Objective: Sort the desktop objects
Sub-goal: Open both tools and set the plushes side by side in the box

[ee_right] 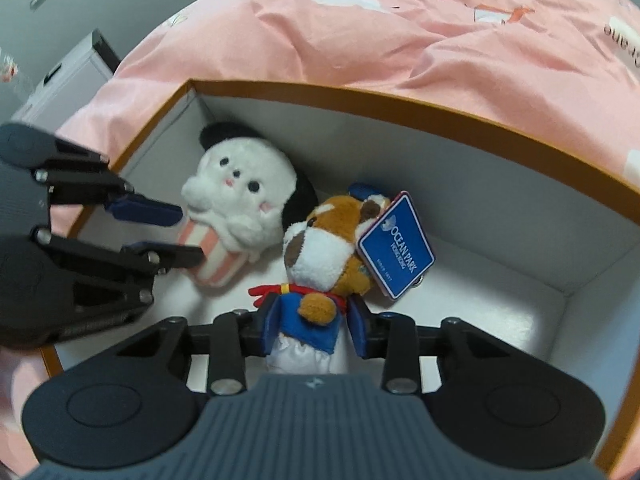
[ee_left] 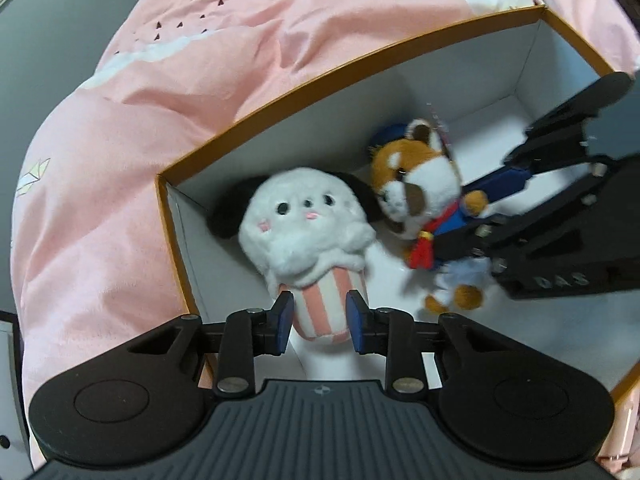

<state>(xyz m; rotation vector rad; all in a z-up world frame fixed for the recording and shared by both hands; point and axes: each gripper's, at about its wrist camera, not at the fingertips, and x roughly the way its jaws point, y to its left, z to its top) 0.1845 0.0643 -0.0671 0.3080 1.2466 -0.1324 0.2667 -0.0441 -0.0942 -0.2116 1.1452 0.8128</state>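
Note:
A white plush dog (ee_left: 304,224) with black ears and a pink-striped cup base lies in a white box with an orange rim (ee_left: 280,100). My left gripper (ee_left: 320,320) has its blue pads on either side of the striped base, touching it. A brown and white plush animal (ee_right: 320,248) in a blue outfit with a blue Ocean Park tag (ee_right: 396,246) lies beside it. My right gripper (ee_right: 314,328) is closed around its body. The left gripper also shows in the right wrist view (ee_right: 176,232), and the right gripper in the left wrist view (ee_left: 492,208).
The box (ee_right: 400,108) rests on a pink printed bedspread (ee_left: 120,160) that surrounds it. A white cabinet (ee_right: 68,80) stands beyond the bed at the left. The right part of the box floor (ee_right: 500,304) is bare.

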